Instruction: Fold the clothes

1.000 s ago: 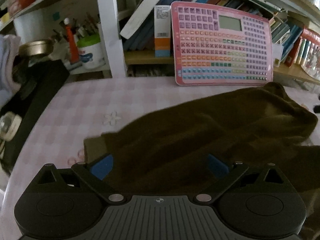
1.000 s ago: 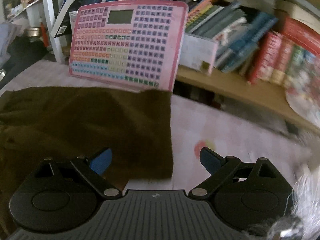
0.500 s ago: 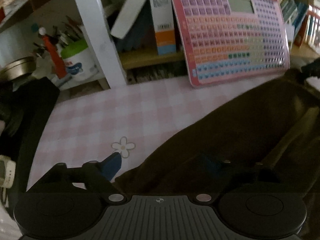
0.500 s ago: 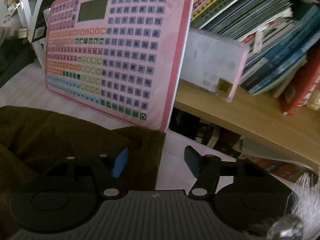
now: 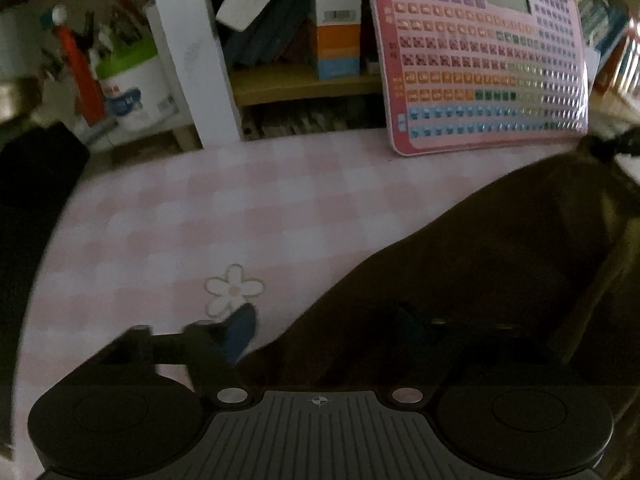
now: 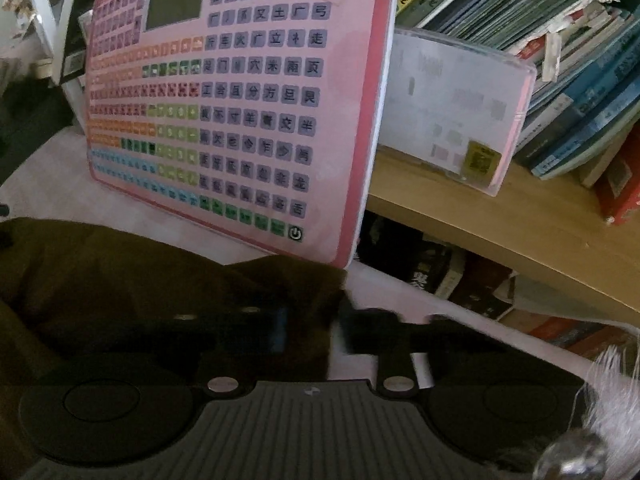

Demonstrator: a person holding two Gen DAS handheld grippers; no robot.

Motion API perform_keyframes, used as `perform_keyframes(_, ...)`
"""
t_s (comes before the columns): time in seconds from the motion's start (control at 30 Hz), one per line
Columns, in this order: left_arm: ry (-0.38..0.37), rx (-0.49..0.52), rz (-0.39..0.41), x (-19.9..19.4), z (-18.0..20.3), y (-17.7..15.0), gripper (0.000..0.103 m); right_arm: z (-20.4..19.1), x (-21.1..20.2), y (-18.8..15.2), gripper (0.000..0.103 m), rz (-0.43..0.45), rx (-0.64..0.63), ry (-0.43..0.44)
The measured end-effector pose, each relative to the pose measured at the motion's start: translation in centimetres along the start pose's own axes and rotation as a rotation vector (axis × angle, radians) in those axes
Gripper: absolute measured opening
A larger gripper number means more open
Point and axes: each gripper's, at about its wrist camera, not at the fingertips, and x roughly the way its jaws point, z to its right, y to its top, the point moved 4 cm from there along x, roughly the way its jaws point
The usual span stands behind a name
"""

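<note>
Both claws are closing on the cloth (image 5: 480, 272): left claw (image 5: 324, 326) and right claw (image 6: 312, 324) each straddle an edge; next, lift and fold.

Both tongs tilted downward, left tongs (image 5: 324, 326) and right tongs (image 6: 312, 326) closing.
</note>
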Motion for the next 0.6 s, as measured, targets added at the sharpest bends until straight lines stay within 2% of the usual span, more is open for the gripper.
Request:
perform_keyframes(0.03, -0.020, -0.007, -0.005, 0.0, 0.0, 0.1, 0.043, -0.1, -0.1, 0.0, 0.014, 0.002, 0.006, -0.004)
perform_keyframes(0.07, -0.027, 0.003, -0.013, -0.1, 0.2, 0.2, 0.037, -0.1, -0.4, 0.0, 0.013, 0.010, 0.014, -0.010)
perform_keyframes(0.13, -0.045, 0.032, -0.039, -0.2, 0.6, 0.5, 0.003, 0.1, -1.5, 0.0, 0.012, 0.038, 0.042, -0.015)
perform_keyframes(0.23, -0.018, 0.055, -0.003, -1.4, 0.9, 0.8, 0.002, -0.1, -3.6, 0.3, 0.012, 0.085, 0.065, -0.027)
perform_keyframes(0.37, -0.013, 0.062, 0.120, -4.7, 1.4, 1.3, 0.001, -0.7, -7.1, 0.6, 0.012, 0.162, 0.086, -0.067)
perform_keyframes(0.6, 0.010, 0.159, 0.282, -10.8, 3.5, 0.0, 0.001, -1.3, -14.6, -1.3, 0.012, 0.283, 0.198, -0.082)
